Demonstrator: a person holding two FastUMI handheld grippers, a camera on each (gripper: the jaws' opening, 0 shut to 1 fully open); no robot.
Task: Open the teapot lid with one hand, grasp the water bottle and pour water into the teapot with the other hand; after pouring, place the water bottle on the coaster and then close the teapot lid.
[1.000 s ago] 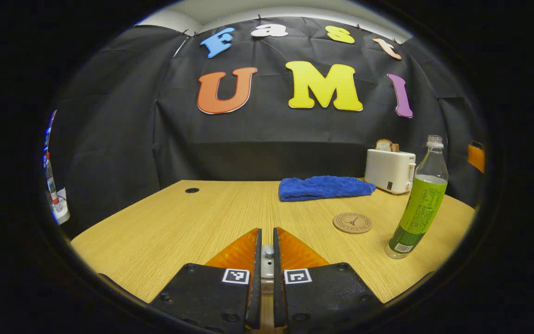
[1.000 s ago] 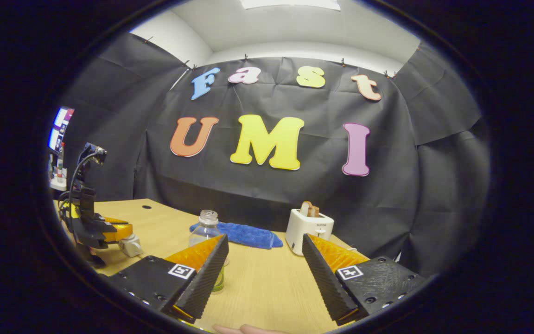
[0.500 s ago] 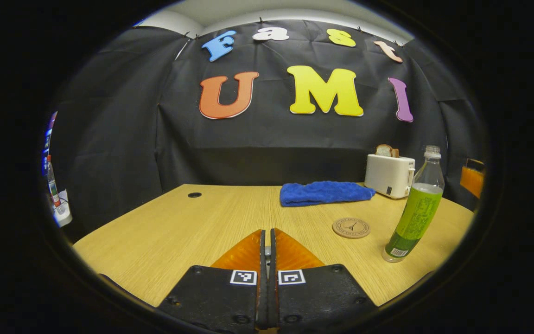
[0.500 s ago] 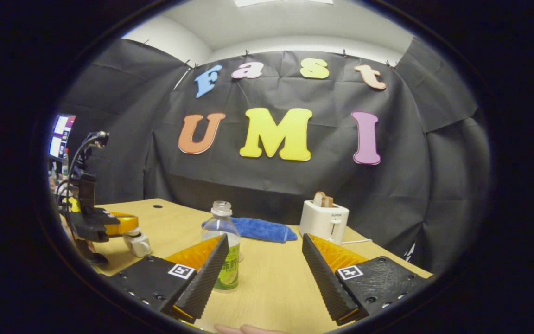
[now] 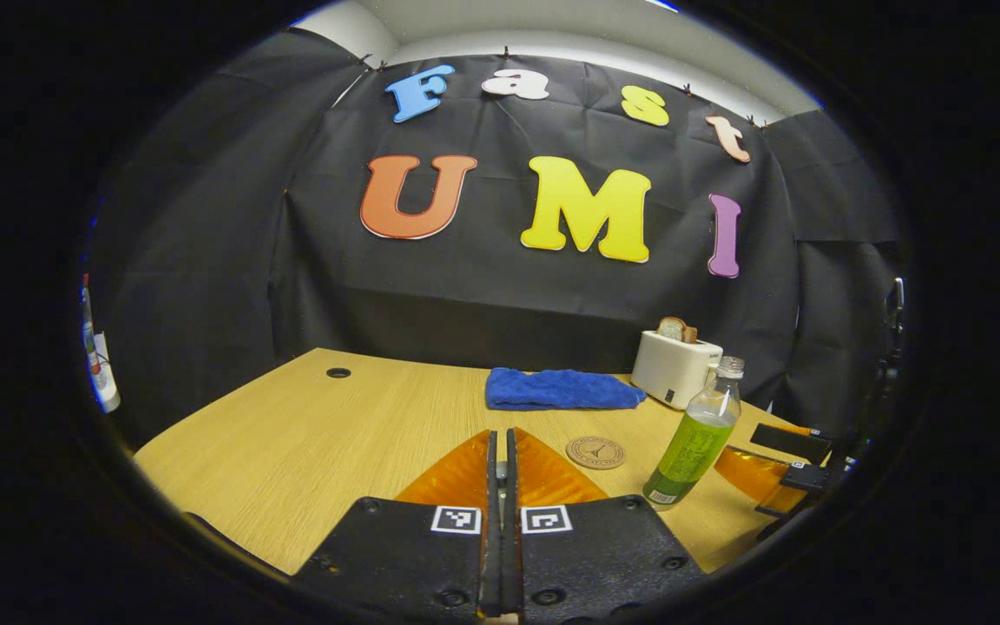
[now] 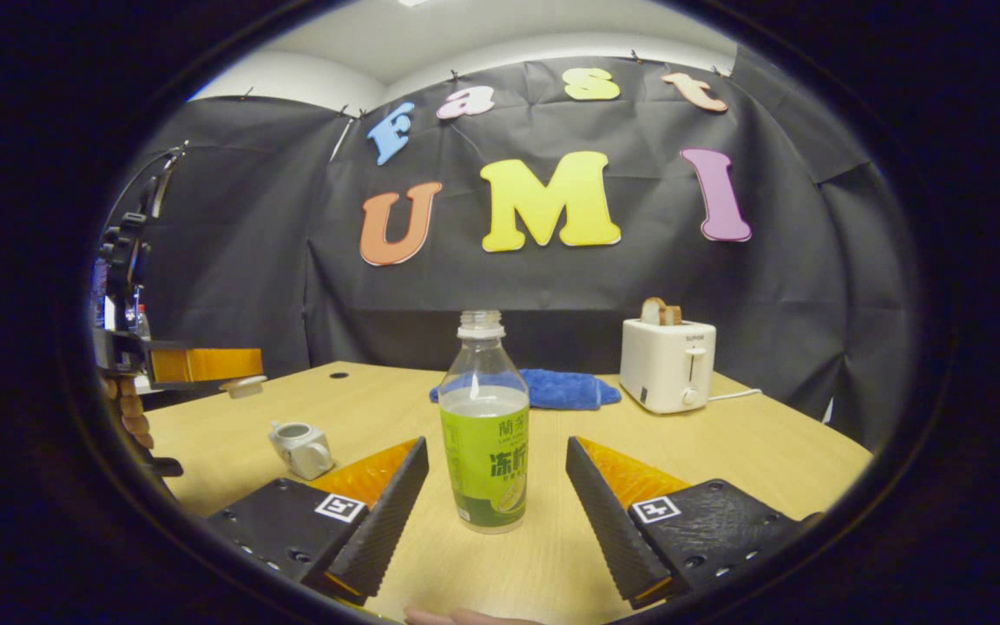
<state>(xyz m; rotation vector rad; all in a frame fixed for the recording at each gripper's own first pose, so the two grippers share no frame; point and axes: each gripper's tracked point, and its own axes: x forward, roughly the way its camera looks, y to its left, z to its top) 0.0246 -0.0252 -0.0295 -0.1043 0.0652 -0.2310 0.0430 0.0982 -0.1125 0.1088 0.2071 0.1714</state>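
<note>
In the right gripper view, the right gripper (image 6: pixel 497 521) is standing wide open with nothing between its fingers. The water bottle (image 6: pixel 483 434) is standing upright on the table (image 6: pixel 769 451) just ahead of the gap, centred between the two fingers but not touching them. It has no cap, and it is holding liquid up to about its shoulder. So the bottle is not yet grasped, and pouring, setting it on the coaster and closing the lid are all left to do.

To the left in this view, the teapot (image 6: pixel 300 447) is sitting on the table with its mouth open. The first step looks done: the left gripper (image 6: pixel 244 373) is hanging above it and seems to be holding the lid (image 6: pixel 242 385) at its fingertips.

In the left gripper view, the left gripper's fingers (image 5: pixel 457 473) are looking pressed nearly together; the lid itself I cannot make out there. Farther on, the coaster (image 5: pixel 595 452) is lying empty, just beside the bottle. Behind, a blue cloth (image 5: pixel 561 389) and a toaster (image 5: pixel 675 369) are sitting near the wall.
</note>
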